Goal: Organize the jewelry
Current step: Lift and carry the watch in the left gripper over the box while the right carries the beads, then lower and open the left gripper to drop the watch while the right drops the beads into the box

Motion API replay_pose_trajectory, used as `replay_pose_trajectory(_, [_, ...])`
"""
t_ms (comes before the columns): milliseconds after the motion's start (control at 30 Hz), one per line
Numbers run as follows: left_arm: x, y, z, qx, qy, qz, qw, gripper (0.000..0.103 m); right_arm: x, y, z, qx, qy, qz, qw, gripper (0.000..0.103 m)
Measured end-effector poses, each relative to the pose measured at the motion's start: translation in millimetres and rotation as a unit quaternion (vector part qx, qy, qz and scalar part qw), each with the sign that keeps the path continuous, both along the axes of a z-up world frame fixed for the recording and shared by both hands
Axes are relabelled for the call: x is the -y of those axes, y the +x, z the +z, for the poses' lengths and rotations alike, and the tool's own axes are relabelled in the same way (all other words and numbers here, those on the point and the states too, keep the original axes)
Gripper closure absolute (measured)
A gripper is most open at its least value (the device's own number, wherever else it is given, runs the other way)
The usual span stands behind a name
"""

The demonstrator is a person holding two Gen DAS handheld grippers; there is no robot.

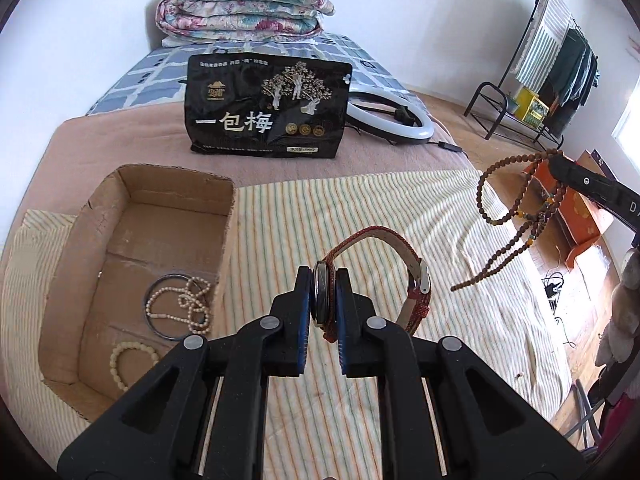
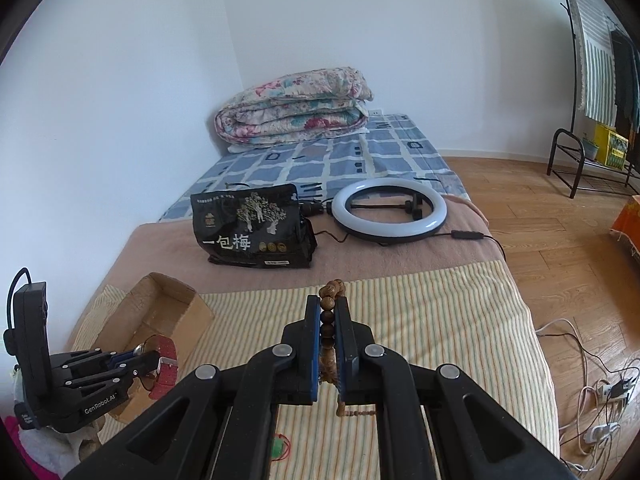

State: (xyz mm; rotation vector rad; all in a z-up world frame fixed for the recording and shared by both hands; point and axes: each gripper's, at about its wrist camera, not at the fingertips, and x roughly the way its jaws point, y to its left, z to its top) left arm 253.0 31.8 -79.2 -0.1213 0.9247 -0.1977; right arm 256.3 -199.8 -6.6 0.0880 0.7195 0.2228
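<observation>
My left gripper [image 1: 324, 292] is clamped on the watch [image 1: 320, 296] above the striped cloth [image 1: 400, 216]; my right gripper [image 2: 328, 316] grasps the bead necklace [image 2: 330, 312], beside the box [image 1: 132, 216].

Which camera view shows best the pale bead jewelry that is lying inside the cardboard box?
The left wrist view. It looks down into the cardboard box, so the pale bead jewelry shows on its floor. In the right wrist view the box is seen from the side, its inside partly behind the left gripper, and no beads are visible.

Bedroom: bed [image 2: 280, 252], folded quilt [image 2: 294, 106]
</observation>
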Motion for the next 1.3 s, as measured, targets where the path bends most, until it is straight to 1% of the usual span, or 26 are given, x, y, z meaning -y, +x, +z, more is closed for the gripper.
replay_pose_trajectory(233, [-44.4,-5.9,13.0,0.01,0.005,0.032,0.9994,0.094,-36.4,-3.3,16.3,0.024,0.008,0.034,0.999,0.099])
replay_pose_trajectory(400, [-73.4,-12.4,17.3,0.012,0.012,0.053,0.9985,0.094,-64.0,-4.8,29.0,0.041,0.015,0.061,0.997,0.099])
replay_pose_trajectory(567, [-103.0,-18.6,14.4,0.007,0.016,0.073,0.9972,0.094,-93.3,-0.5,41.0,0.052,0.025,0.09,0.994,0.099])
replay_pose_trajectory(700, [-123.8,-25.4,8.8,0.001,0.027,0.085,0.996,0.094,-118.3,3.9,51.9,0.061,0.024,0.114,0.991,0.099])
replay_pose_trajectory(900, [-151.4,-34.8,1.2,-0.008,0.033,0.102,0.9942,0.094,-155.4,12.1,66.0,0.072,0.027,0.143,0.987,0.099])
replay_pose_trajectory(1100, [-166.8,-38.3,-6.0,-0.018,0.03,0.11,0.9934,0.094,-192.9,26.7,68.9,0.072,0.022,0.166,0.983,0.099])
replay_pose_trajectory(1300, [-170.6,-39.9,-11.3,-0.025,0.033,0.105,0.9936,0.094,-221.8,45.1,58.6,0.058,0.014,0.176,0.983,0.099])
